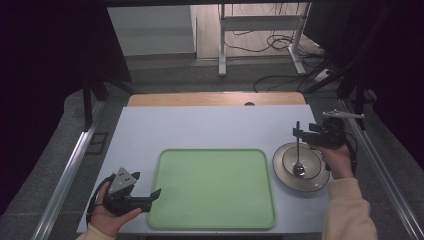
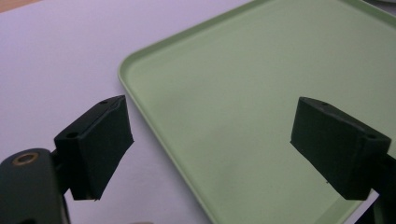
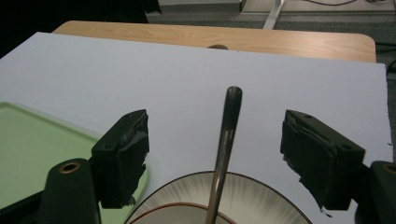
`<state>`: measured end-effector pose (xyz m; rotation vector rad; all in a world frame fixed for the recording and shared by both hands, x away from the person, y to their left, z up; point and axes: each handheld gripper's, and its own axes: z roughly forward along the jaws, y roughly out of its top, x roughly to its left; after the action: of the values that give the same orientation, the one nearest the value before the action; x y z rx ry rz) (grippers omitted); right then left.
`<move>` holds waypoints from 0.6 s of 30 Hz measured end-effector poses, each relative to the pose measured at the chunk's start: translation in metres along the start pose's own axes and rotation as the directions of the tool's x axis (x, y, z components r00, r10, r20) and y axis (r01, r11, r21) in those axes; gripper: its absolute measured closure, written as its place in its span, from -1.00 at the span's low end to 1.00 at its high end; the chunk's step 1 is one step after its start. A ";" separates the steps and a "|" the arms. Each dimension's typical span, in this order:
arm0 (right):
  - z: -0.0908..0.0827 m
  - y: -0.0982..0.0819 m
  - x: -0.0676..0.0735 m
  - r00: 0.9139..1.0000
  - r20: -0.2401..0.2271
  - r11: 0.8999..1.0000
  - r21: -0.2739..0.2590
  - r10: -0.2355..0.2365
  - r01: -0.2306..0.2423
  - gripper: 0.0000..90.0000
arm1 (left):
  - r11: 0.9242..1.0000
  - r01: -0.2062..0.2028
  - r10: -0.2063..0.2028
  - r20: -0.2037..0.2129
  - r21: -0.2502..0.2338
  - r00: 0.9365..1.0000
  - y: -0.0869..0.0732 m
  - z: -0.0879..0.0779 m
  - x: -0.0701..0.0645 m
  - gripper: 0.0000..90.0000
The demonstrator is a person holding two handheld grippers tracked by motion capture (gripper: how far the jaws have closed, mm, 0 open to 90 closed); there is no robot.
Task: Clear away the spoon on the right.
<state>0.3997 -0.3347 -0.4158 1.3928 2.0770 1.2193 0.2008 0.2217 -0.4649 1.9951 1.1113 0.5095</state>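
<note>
Here the right tool [image 1: 299, 131] hangs over the far edge of the plate [image 1: 280, 167], its jaws spread wide with the spoon [image 1: 298, 159] handle standing between them and touching neither pad. The right gripper view makes that gap plain: the metal handle [image 3: 223, 154] rises up the middle, with clear space to the pad on each side, and below it lies the pale ribbed rim of the plate [image 3: 252, 193]. From the high view, the spoon's bowl rests in a smaller bowl [image 1: 310, 161] set on the plate, at the right side of the counter [image 1: 210, 127], just beside the green tray [image 1: 212, 187].

The left tool [image 1: 152, 196] sits low at the tray's near left corner, held in the left hand [image 1: 107, 217]. Its jaws are spread too and grip nothing; in the left gripper view one pad hangs over the white counter [image 2: 56, 60] and the other over the tray [image 2: 243, 107], with the tray's rounded rim running between them.

The right gripper view also shows a strip of bare wood [image 3: 289, 39] at the counter's far edge, beyond the white sheet.
</note>
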 end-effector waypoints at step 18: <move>0.024 -0.008 -0.015 0.996 -0.049 0.996 0.065 0.070 -0.067 0.07 | 1.000 0.009 -0.009 -0.011 -0.009 1.000 0.000 -0.001 0.000 -0.73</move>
<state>0.4188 -0.3382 -0.4382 1.4873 2.1359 1.2382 0.1995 0.2221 -0.4643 1.9812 1.1224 0.5199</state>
